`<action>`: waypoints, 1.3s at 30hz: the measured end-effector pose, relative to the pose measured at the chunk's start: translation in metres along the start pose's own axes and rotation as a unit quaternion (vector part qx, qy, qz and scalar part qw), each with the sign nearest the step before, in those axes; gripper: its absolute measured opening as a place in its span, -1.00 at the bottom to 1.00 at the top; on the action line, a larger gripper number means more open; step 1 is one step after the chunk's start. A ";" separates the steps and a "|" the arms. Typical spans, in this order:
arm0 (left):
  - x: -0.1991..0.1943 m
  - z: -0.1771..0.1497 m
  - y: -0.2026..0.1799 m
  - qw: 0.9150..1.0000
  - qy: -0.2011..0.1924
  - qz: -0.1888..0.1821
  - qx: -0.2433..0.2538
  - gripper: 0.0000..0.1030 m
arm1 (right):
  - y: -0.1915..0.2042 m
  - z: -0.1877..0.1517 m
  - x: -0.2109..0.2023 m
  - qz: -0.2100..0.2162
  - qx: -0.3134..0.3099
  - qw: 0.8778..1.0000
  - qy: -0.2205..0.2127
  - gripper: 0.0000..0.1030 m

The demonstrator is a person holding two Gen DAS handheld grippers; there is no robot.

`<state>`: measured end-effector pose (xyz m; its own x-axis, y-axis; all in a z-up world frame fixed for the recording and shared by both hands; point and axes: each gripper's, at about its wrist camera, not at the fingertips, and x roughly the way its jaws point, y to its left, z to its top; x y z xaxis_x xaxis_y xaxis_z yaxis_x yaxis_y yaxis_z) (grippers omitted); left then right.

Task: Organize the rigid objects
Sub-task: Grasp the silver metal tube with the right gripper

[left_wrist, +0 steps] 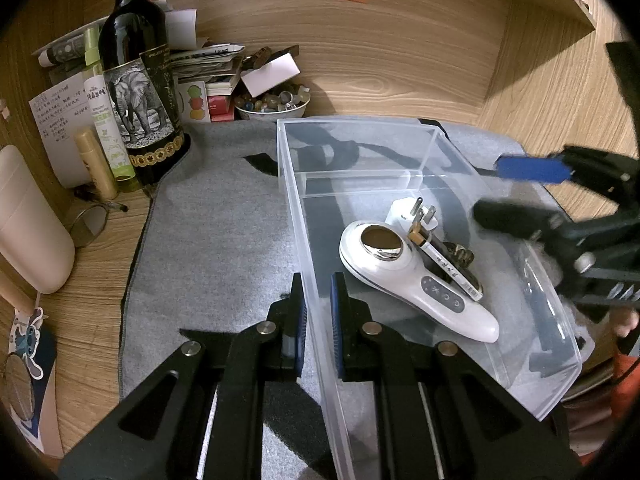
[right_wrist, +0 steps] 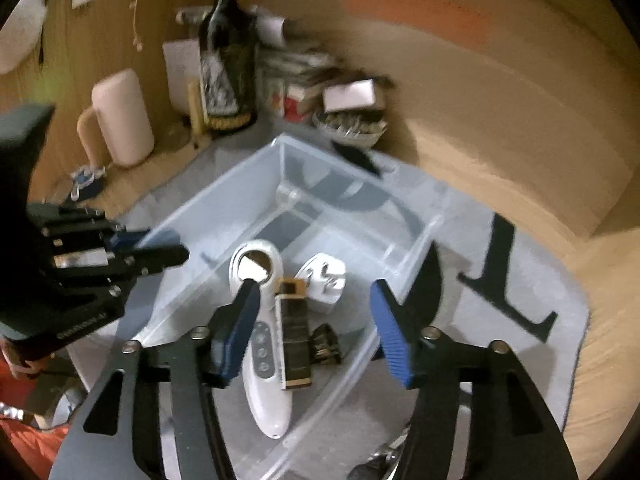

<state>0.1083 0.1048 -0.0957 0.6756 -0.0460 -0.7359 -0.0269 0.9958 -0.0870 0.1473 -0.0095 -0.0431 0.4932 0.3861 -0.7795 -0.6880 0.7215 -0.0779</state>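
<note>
While one clear plastic storage bin sits on the grey felt mat, it holds four things: one white handheld massager, one white wall plug, one black-and-cream stick and one dark binder clip. Left gripper is clamped onto the bin's near wall. Right gripper hangs wide open and empty above the contents. Bare mat flanks the bin.
</note>
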 end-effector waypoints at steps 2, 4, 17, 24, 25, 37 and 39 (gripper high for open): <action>0.000 -0.001 0.000 1.000 0.000 0.000 0.001 -0.80 | -0.004 0.001 -0.011 -0.007 0.005 1.000 -0.014 0.10; 0.000 0.000 0.000 1.000 0.000 0.000 0.001 -0.80 | -0.010 0.003 -0.024 -0.020 0.011 0.999 -0.031 0.25; 0.000 -0.001 0.000 1.000 0.000 0.000 0.001 -0.80 | -0.056 -0.019 -0.065 -0.084 0.073 0.992 -0.066 0.48; 0.000 0.000 -0.001 1.000 0.000 0.002 0.001 -0.80 | -0.073 -0.064 -0.048 -0.089 0.116 0.989 -0.012 0.48; 0.000 0.000 -0.001 1.000 0.000 0.002 0.001 -0.80 | -0.074 -0.071 -0.044 -0.089 0.120 0.989 -0.002 0.48; -0.001 -0.001 0.003 1.000 0.000 0.004 0.000 -0.80 | -0.081 -0.136 -0.014 -0.067 0.178 0.979 0.071 0.45; -0.001 -0.002 0.002 1.000 0.000 0.005 0.000 -0.80 | -0.077 -0.139 -0.013 -0.062 0.174 0.980 0.074 0.35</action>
<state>0.1063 0.1071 -0.0965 0.6757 -0.0370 -0.7362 -0.0327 0.9963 -0.0800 0.1197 -0.1497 -0.1132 0.4603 0.2138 -0.8616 -0.3915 0.9200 0.0191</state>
